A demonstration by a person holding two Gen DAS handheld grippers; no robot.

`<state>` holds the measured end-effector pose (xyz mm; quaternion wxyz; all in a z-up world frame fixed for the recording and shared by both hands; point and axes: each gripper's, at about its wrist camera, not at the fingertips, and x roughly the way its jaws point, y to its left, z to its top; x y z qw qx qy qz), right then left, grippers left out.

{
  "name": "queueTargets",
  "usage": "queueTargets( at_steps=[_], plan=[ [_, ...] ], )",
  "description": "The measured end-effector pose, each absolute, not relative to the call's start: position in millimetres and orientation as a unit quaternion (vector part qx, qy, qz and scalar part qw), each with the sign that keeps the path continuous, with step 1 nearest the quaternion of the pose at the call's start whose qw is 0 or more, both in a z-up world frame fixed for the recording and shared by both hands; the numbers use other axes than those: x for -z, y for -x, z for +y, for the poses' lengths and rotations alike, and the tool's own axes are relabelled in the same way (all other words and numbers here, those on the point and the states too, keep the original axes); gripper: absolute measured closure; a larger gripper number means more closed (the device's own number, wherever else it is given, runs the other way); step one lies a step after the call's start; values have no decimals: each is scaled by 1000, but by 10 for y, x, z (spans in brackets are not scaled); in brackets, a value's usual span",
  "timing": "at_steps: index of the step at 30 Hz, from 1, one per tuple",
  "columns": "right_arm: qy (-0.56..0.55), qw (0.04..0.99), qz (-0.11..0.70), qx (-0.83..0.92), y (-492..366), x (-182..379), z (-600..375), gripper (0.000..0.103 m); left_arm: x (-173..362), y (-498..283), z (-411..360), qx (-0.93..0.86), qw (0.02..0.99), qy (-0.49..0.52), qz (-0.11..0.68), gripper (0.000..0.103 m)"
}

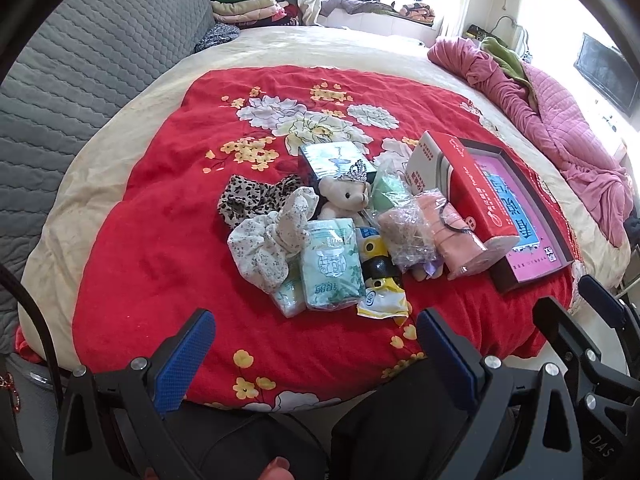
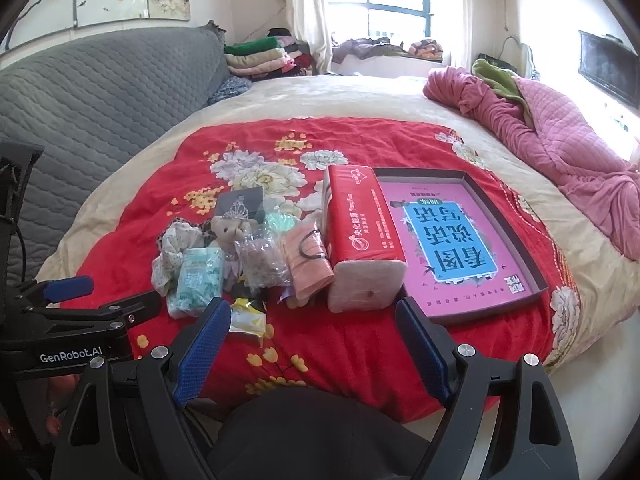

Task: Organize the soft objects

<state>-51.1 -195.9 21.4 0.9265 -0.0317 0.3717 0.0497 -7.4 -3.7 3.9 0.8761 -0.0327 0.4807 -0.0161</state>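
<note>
A heap of soft things lies on the red flowered blanket [image 1: 160,208]: a leopard scrunchie [image 1: 256,198], a white floral scrunchie [image 1: 272,240], a small teddy bear [image 1: 344,200] with a tiara, green tissue packs [image 1: 332,268], a bagged plush [image 1: 404,236], a pink folded cloth [image 1: 456,236] and a red tissue pack [image 1: 476,196]. A dark tray [image 2: 508,216] with a pink card inside sits to the right. My left gripper [image 1: 316,348] is open, near the heap's front edge. My right gripper [image 2: 312,344] is open too, holding nothing, in front of the red tissue pack [image 2: 360,232].
A grey quilted headboard [image 1: 80,72] rises on the left. A crumpled pink quilt [image 1: 560,120] lies at the far right of the bed. Folded clothes [image 1: 248,4] are stacked at the back by the window. A yellow wrapper [image 1: 384,300] lies at the heap's front.
</note>
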Motion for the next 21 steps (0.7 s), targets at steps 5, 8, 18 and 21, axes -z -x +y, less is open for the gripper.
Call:
queueTargets(
  at_steps=[5,8,18,21],
  plan=[
    [33,927,371,-49,512,-220,-1957,17,-40,72,-27,16,876,34,481,2],
    [34,927,371,-50,509,-222,-1948,17,-35,70,-32,15,876,31,481,2],
    [36,927,369,-50,507,-231,-1943,17,-28,79,-46,14,875,31,483,2],
    [37,927,369,-49,503,-228,-1941,17,-29,80,-44,14,875,31,483,2]
  ],
)
